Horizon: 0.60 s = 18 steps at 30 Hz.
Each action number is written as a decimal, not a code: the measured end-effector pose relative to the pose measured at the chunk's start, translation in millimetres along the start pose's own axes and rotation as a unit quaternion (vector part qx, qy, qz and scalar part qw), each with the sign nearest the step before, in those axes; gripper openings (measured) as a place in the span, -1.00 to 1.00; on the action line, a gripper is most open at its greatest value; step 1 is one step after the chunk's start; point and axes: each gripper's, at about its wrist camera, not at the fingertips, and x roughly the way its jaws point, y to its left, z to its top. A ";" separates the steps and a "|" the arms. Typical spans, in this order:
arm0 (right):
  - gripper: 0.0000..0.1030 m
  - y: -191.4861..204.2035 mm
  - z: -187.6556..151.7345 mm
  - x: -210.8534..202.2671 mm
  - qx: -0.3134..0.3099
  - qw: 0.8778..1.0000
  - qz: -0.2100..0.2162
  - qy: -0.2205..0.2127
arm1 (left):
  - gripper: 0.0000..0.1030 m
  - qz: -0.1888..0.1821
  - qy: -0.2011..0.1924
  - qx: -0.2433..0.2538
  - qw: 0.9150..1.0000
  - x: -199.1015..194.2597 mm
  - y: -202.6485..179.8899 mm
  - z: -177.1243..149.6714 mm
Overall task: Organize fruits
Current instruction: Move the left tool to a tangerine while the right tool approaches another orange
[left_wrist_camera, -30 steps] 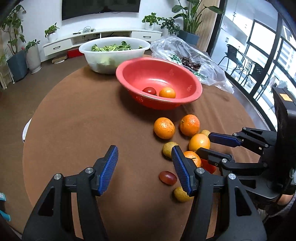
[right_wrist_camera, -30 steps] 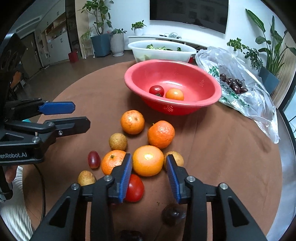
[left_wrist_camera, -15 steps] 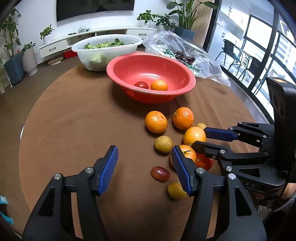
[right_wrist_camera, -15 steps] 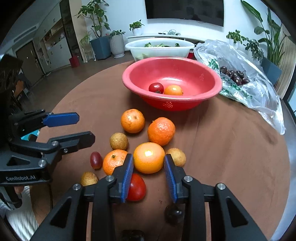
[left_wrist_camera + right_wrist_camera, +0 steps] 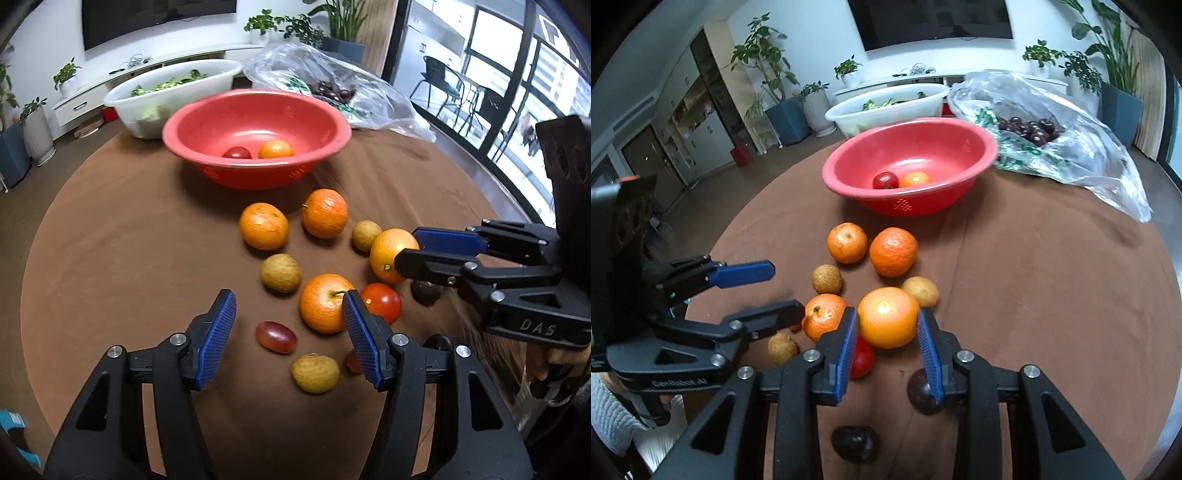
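Red bowl (image 5: 975,184) holds tomato (image 5: 885,180), orange (image 5: 915,179); right tool (image 5: 888,332) clamps another orange (image 5: 888,317).

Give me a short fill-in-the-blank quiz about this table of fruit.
1. The right gripper is clamped on a smooth round ___.
2. The round red plastic bowl holds ___ fruits.
3. The left gripper holds ___.
4. The dark cherries lie in a clear plastic ___.

Missing words: orange; two; nothing; bag

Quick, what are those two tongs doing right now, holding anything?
Left tongs: open, holding nothing.
Right tongs: closed on an orange.
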 end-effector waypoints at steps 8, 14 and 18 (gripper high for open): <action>-0.32 -13.4 -6.2 -3.2 0.007 1.000 -0.015 0.002 | 0.13 -0.004 0.013 0.009 1.000 12.1 -11.4 3.2; -0.32 -4.4 -5.0 -0.8 -0.024 0.999 -0.036 0.007 | 0.13 -0.010 0.019 0.002 1.000 18.0 -11.5 7.4; -0.29 -1.4 -5.6 0.7 -0.038 0.998 -0.047 0.010 | 0.13 -0.019 0.021 -0.012 1.000 20.4 -8.0 8.8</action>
